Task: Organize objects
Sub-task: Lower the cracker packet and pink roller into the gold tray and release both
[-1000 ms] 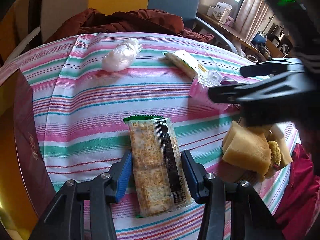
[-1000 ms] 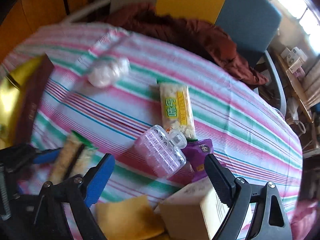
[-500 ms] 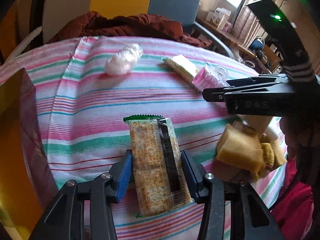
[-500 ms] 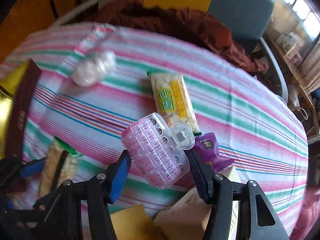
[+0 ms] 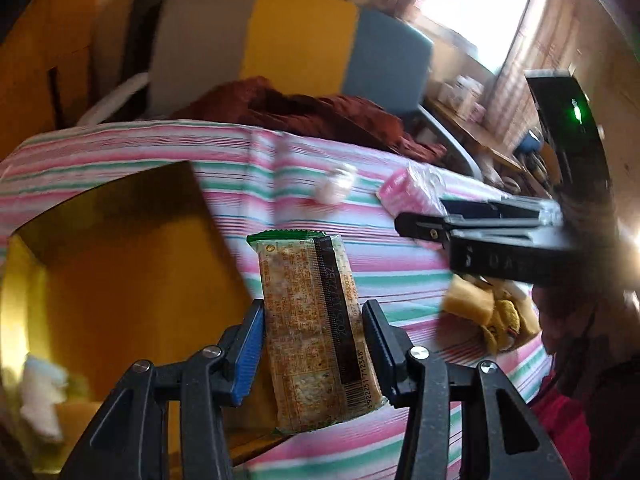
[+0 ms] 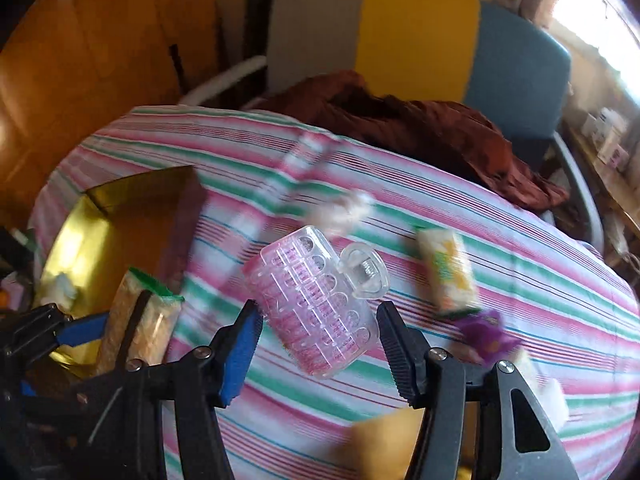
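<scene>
Left tongs (image 5: 313, 344) clamped on cracker pack (image 5: 316, 332), right tongs (image 6: 320, 340) on pink case (image 6: 316, 300), beside gold box (image 5: 120, 280).

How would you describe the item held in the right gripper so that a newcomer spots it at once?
Start at the striped tablecloth, then find the right gripper above it. Between its fingers sits a clear plastic case with pink contents, ribbed with rows of round cells and a small open flip lid. Unlike the flat cracker packet nearby, it is see-through and rigid.

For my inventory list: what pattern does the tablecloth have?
The tablecloth has pink, green and white stripes, clearest in the right wrist view.
</scene>
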`<state>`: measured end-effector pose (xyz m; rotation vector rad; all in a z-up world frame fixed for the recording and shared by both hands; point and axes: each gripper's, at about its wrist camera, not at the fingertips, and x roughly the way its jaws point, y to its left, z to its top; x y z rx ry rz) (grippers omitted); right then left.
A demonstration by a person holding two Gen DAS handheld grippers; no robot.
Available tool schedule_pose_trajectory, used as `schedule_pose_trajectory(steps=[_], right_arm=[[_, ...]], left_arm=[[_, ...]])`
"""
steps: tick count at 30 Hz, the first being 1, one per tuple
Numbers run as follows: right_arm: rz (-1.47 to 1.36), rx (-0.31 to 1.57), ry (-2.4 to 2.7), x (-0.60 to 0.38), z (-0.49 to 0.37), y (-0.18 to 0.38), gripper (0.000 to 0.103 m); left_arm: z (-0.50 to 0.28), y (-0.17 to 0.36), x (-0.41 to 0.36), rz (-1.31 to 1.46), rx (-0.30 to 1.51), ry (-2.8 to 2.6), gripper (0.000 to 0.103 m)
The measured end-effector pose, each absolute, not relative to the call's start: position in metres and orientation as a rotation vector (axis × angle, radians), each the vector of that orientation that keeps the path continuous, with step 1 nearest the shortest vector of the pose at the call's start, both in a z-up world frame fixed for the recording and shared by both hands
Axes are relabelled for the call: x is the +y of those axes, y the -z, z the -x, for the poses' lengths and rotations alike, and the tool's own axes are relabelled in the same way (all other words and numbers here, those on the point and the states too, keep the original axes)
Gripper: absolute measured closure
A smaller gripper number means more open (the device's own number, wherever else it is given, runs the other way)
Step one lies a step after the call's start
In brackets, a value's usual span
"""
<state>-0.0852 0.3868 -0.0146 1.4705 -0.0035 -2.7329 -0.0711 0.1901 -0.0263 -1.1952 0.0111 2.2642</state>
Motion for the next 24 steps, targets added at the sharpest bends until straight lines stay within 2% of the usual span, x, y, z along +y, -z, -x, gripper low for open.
schedule_pose_trajectory(steps=[6,13,24], right_arm=[[-1.403,0.025,2.633,0.316,0.1,0.016,0.043],[-1.417,0.069,2.513,0.246,0.132,0.035,0.043],[-1.518,0.139,2.535,0.205,0.213,0.063,0.041]], left_arm=[[0.081,0.018,0.113,1.209,-0.091,-2.417,0.054],[0.096,0.034,0.032,1.295,-0.18,-2.548,0.054],[0.069,0.058,0.0,1.348,-0.211,-2.495,0.054]])
